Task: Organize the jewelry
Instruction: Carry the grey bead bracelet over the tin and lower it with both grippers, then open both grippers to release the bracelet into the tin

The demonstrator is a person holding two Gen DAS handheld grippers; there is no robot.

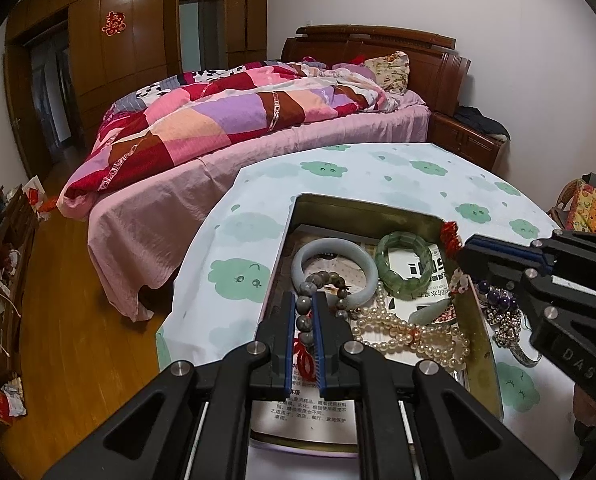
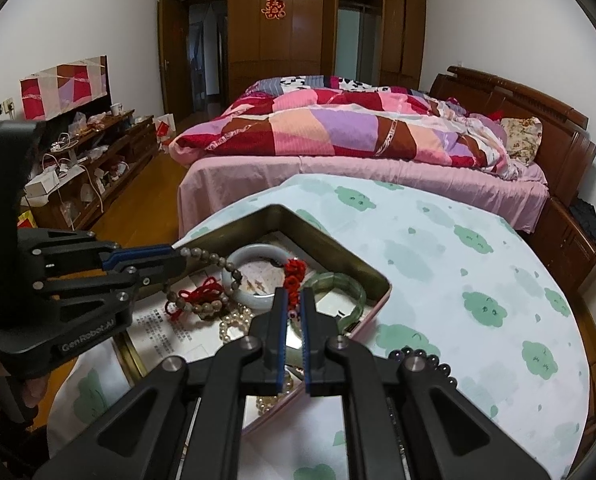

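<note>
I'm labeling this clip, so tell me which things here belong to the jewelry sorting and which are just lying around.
Job:
left gripper shut on grey bead bracelet
right gripper shut on red knotted charm
metal tin
pale jade bangle
green bangle
pearl necklace

Lying about:
bed quilt
floral pillow

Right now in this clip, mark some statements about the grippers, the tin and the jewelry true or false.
1. The left gripper is shut on the grey bead string. True.
2. The pale bangle lies on the tablecloth, outside the tin. False: it lies inside the tin.
3. The right gripper holds a red-knotted charm. True.
4. The pearl necklace hangs from the right gripper. False: it lies in the tin.
</note>
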